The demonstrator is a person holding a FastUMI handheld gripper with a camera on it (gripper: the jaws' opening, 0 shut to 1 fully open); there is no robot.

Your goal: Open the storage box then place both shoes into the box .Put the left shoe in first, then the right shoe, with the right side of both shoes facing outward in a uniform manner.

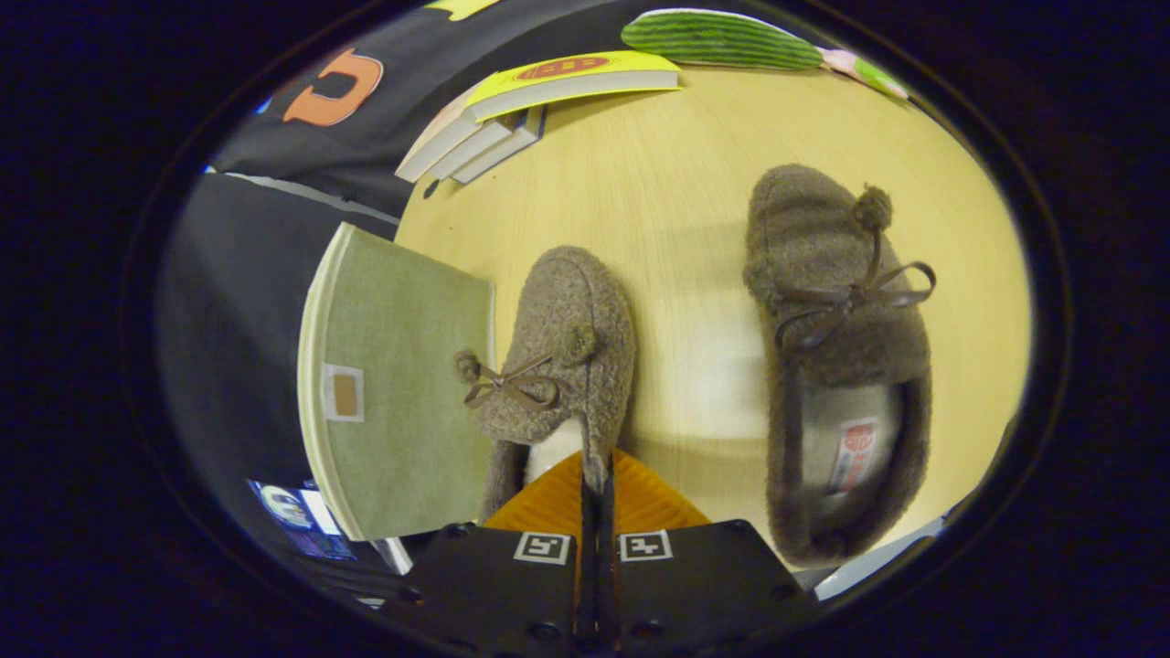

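The side wall of one brown shoe (562, 352) seems to be pinched between the orange fingers (548, 498) of the gripper (596, 498). The green storage box (402, 384) is touched by it (on its left). The other shoe (836, 356) is laid nearby on the wooden table (658, 183).

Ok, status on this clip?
Fingers shut on near shoe, pinching its collar edge. Other shoe on table. Green box lid beside gripped shoe.

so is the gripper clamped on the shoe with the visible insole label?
No: the gripper is shut on the rim of the other slipper, while the labelled slipper lies apart on the table.
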